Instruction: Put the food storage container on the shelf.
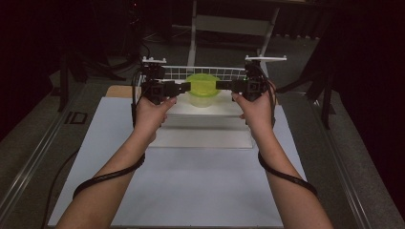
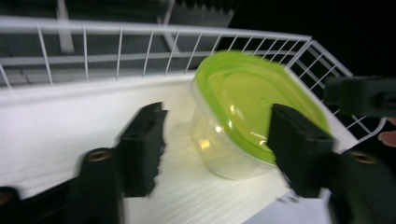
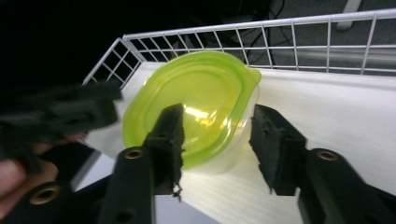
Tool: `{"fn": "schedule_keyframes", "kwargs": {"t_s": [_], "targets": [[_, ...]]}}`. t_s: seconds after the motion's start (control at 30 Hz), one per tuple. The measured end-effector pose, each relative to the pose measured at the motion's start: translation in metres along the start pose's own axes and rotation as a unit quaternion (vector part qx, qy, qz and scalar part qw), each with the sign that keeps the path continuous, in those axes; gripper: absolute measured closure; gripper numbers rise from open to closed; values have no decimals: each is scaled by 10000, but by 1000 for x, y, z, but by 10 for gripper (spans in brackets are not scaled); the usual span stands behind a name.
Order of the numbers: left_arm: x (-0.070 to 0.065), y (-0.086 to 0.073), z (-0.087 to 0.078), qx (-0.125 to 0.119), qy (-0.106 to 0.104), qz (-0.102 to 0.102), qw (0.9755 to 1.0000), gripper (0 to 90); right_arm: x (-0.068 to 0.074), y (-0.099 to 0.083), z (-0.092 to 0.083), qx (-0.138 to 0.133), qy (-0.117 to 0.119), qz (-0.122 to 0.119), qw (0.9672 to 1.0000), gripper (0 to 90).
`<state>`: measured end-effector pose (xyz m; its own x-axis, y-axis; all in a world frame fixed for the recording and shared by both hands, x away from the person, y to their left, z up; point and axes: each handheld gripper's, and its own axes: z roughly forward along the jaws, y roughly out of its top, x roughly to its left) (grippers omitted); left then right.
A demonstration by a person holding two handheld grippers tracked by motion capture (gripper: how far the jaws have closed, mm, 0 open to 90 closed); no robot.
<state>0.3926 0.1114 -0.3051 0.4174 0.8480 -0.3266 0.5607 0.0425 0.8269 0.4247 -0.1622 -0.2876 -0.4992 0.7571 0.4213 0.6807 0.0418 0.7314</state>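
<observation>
Both forearms outstretched, L gripper & R gripper jaws apart, flanking lidded container.

A clear plastic tub with a lime-green lid stands on a white slatted shelf. A white wire fence blocks its twelve o'clock side. Black grippers close in at nine and three o'clock. Toward six o'clock the shelf lies open.

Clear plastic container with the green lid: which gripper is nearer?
Roughly equal. The left gripper is at the clear plastic container with the green lid's left edge, the right gripper at its right edge, both open.
</observation>
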Motion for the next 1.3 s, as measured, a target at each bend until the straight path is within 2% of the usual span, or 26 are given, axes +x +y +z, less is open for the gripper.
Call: {"fn": "schedule_keyframes", "kwargs": {"t_s": [0.03, 0.07, 0.1, 0.17, 0.2, 0.23, 0.27, 0.33, 0.37, 0.43, 0.47, 0.53, 0.63, 0.67, 0.8, 0.93, 0.97, 1.07, 1.17, 1.23, 1.27, 1.3], "targets": [[-1, -3, -7, -148, -193, 119, 9996, 328, 2, -3, -3, -7, -64, -133, 9999, 610], [-1, -5, -12, -229, -323, 165, 9991, 233, 5, -8, -6, -26, -97, -229, 9997, 682], [-2, -8, -16, -335, -339, 152, 9987, 188, 6, -11, -8, -29, -77, -263, 9996, 733], [-5, -17, -26, -592, -362, 204, 9974, 162, 7, -17, -10, -45, -86, -291, 9995, 844], [-7, -22, -31, -717, -366, 305, 9963, 148, 8, -22, -10, -15, -52, -310, 9995, 892], [-10, -27, -34, -872, -304, 412, 9949, 132, 9, -25, -9, 16, -81, -346, 9994, 897], [-13, -37, -40, -1037, -228, 673, 9921, 109, 9, -28, -8, 49, -74, -349, 9994, 898], [-17, -50, -45, -1169, -287, 808, 9894, 20, 9, -37, -1, 163, -35, -338, 9993, 899], [-19, -56, -47, -1174, -297, 886, 9887, 19, 9, -40, 2, 178, -24, -312, 9993, 899], [-21, -73, -52, -1278, -289, 949, 9868, 19, 8, -46, 10, 229, 27, -237, 9995, 899], [-22, -77, -54, -1276, -293, 966, 9867, 19, 8, -49, 14, 235, 16, -237, 9994, 899], [-22, -91, -57, -1428, -322, 1004, 9841, 19, 8, -51, 20, 299, 17, -216, 9993, 899], [-21, -104, -60, -1385, -451, 1053, 9837, 19, 7, -50, 27, 307, -15, -172, 9994, 899], [-21, -106, -60, -1359, -454, 1060, 9840, 19, 6, -49, 28, 281, -38, -143, 9995, 899], [-21, -115, -62, -1359, -457, 1190, 9825, 19, 5, -47, 32, 252, -48, -105, 9996, 899], [-22, -122, -64, -1354, -579, 1155, 9823, 19, 4, -47, 32, 232, -26, -69, 9997, 898], [-23, -123, -64, -1379, -656, 1184, 9812, 19, 4, -48, 31, 212, -2, -71, 9998, 898], [-24, -126, -66, -1435, -706, 1346, 9779, 19, 7, -52, 25, 175, 76, -110, 9998, 888], [-25, -127, -69, -1510, -880, 1292, 9761, 19, 10, -58, 16, 131, 180, -240, 9995, 840], [-27, -127, -71, -1502, -922, 1288, 9759, 19, 13, -63, 9, 62, 258, -320, 9991, 771], [-27, -128, -72, -1530, -950, 1301, 9750, 19, 14, -66, 6, 34, 342, -348, 9988, 740], [-28, -129, -73, -1563, -982, 1313, 9740, 19, 16, -69, 2, -15, 329, -400, 9987, 720]]}}
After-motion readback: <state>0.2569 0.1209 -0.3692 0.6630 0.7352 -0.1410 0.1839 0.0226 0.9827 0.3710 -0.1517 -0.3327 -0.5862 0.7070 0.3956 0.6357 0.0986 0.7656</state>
